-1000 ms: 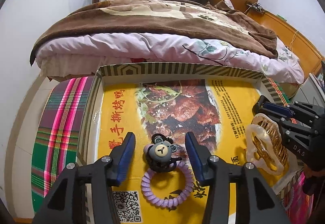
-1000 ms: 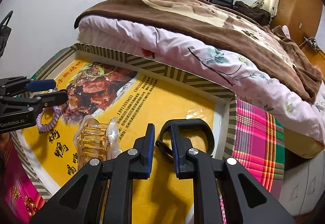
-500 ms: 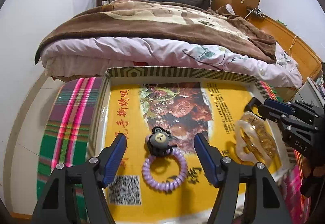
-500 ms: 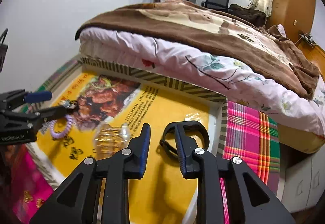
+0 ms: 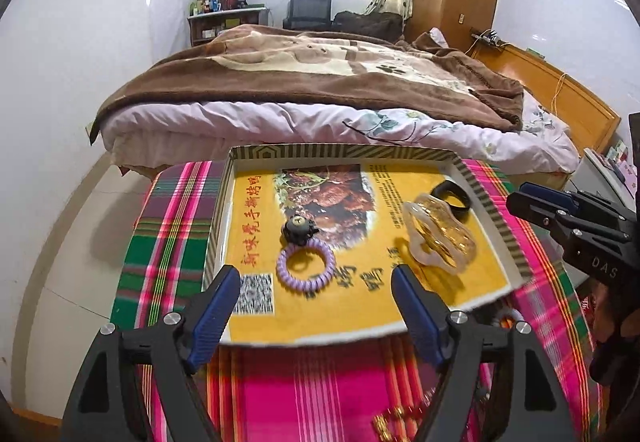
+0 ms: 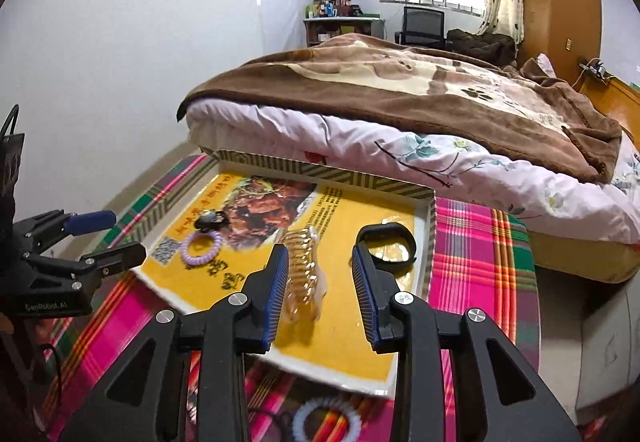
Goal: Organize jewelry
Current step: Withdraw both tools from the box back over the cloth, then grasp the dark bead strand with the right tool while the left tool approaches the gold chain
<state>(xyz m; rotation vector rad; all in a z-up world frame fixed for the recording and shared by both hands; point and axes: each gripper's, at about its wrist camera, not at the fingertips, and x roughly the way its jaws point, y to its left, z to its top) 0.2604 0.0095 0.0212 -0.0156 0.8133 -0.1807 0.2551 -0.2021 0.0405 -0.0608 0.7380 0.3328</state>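
Note:
A yellow printed box lid (image 5: 492, 238) (image 6: 430, 209) lies on a plaid cloth. In it lie a purple coil hair tie with a bear charm (image 5: 306, 262) (image 6: 201, 246), a clear amber claw clip (image 5: 440, 238) (image 6: 304, 274) and a black band (image 5: 452, 197) (image 6: 388, 244). My left gripper (image 5: 316, 306) is open and empty, raised above the lid's near edge. My right gripper (image 6: 320, 290) is open and empty, above the lid between clip and band; it also shows in the left wrist view (image 5: 536, 201).
A bed with a brown blanket (image 5: 320, 81) stands right behind the lid. A pale coil hair tie (image 6: 326, 422) and gold beads (image 5: 396, 418) lie on the plaid cloth (image 5: 168, 242) in front of the lid. White wall at the left.
Both grippers pulled back and up from the lid. The right gripper opened and let go of the black band, which stays in the lid. The left gripper stayed open.

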